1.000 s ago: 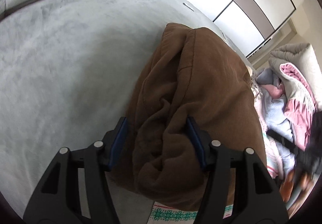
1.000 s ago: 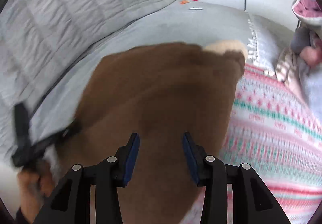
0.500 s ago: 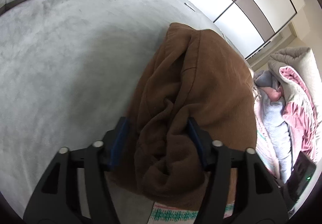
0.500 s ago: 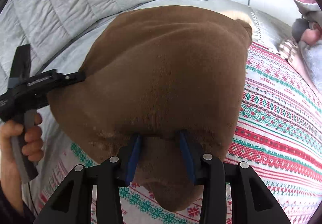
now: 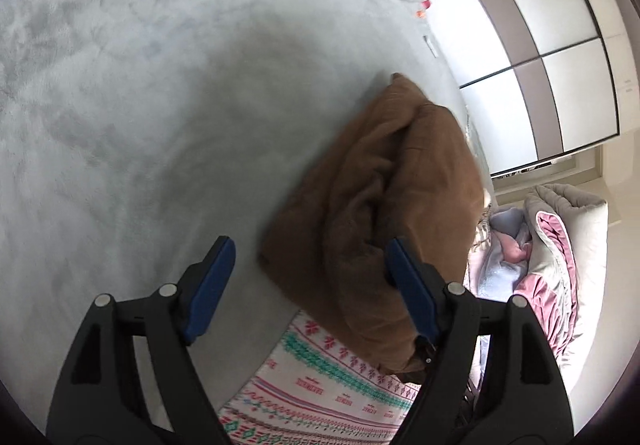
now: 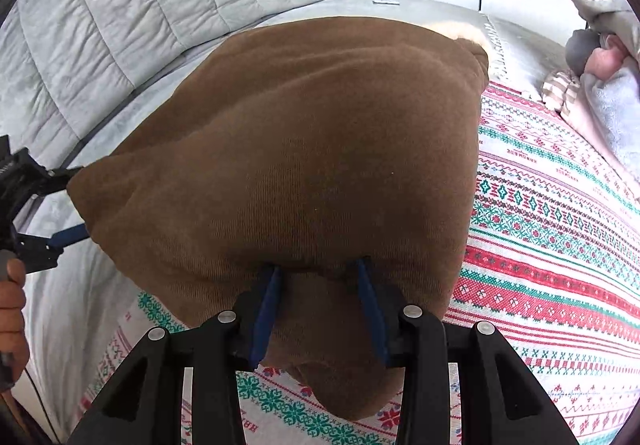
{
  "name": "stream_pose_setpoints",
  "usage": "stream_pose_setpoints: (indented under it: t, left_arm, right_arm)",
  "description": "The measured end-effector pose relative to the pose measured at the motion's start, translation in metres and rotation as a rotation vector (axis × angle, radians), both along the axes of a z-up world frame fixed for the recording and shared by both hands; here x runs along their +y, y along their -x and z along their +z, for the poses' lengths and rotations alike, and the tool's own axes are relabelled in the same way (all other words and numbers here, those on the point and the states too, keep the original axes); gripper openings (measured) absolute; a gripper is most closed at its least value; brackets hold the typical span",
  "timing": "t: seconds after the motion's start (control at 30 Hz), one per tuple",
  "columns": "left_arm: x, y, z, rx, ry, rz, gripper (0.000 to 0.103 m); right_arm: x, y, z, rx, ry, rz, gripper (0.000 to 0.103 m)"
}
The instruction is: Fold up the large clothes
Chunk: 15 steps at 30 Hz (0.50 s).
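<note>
In the left wrist view, grey plush bedding (image 5: 152, 93) fills the left and centre of the frame. At the bottom, the left tongs (image 5: 308, 277) are opening, their blue pads (image 5: 212, 281) spread wide; the left pad hangs over bare bedding, and the right pad lies against the edge of the brown garment (image 5: 392, 205) without pinching it. That garment sits right of centre as a bunched, folded heap, its lower edge lying on a patterned blanket (image 5: 320, 385) with red and green bands. Further right, a pile of pink and grey clothes (image 5: 548, 245) sits at the frame's right edge, below white wardrobe doors (image 5: 560, 57).

In the right wrist view, a hand (image 6: 10, 305) at the far left edge grips the handle of the left tongs, whose tips reach the garment's left corner. A quilted grey duvet (image 6: 160, 5) lies at upper left. The brown garment (image 6: 304, 149) fills the centre, resting on the bed. At bottom centre, the right tongs (image 6: 320, 285) pinch a fold of its near edge between blue pads. The patterned blanket (image 6: 560, 245) spreads to the right.
</note>
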<state>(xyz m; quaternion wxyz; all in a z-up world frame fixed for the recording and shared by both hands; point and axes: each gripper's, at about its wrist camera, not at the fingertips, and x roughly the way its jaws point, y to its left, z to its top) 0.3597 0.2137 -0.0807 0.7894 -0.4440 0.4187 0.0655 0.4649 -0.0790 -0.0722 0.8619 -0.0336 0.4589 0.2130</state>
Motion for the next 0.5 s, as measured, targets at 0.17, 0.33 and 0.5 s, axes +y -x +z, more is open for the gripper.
stream_pose_setpoints:
  t: [0.17, 0.33, 0.5]
  left_arm:
    - [0.007, 0.012, -0.011, -0.044, 0.168, 0.089, 0.079]
    - [-0.003, 0.017, 0.015, -0.174, 0.100, 0.045, 0.085]
    - [-0.038, -0.014, -0.023, 0.004, 0.026, -0.039, 0.085]
  right_arm:
    - [0.000, 0.002, -0.001, -0.015, -0.004, -0.002, 0.040]
    - [-0.001, 0.003, -0.001, -0.021, -0.009, -0.006, 0.040]
    - [-0.001, 0.005, -0.001, -0.024, -0.016, -0.008, 0.040]
